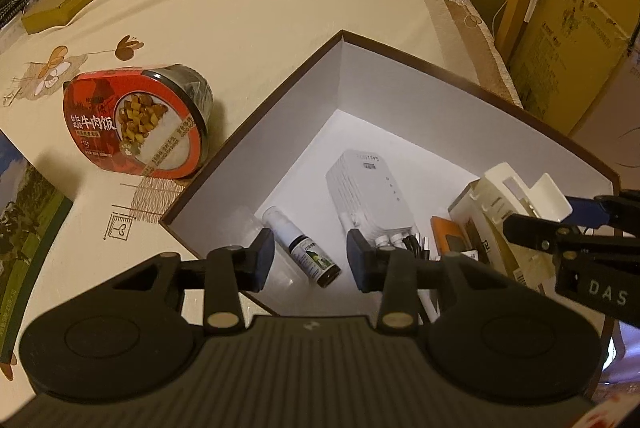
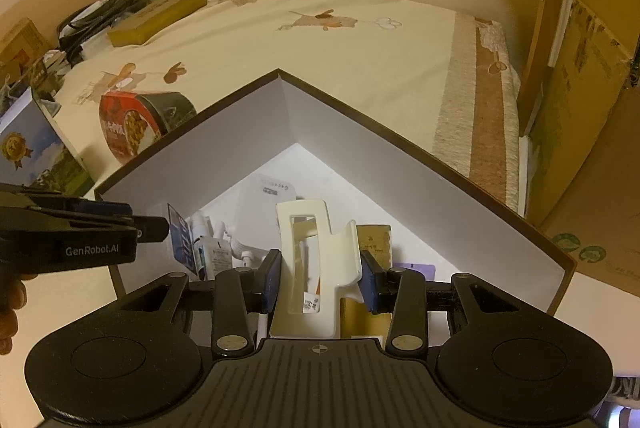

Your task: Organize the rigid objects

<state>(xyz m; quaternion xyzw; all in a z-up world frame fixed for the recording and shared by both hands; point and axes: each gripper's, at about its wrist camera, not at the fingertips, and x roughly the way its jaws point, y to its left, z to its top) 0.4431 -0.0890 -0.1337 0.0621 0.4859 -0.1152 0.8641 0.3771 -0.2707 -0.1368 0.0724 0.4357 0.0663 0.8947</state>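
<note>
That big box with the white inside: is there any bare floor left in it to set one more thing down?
Yes. The box is bare in its far corner, beyond the white adapter, and along the left wall beside the small spray bottle. The near right side is crowded: the cream plastic holder in the right gripper sits among packets and cartons. The tablecloth beyond the food bowl is open too.

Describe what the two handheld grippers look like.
Both are matte black: a ribbed body, two round discs, and bars with silver rivets carrying blue-padded fingers. The left gripper reads "GenRobot.AI" in white along its side; the right gripper shows the white letters "DAS". No cables or sleeves are visible.
</note>
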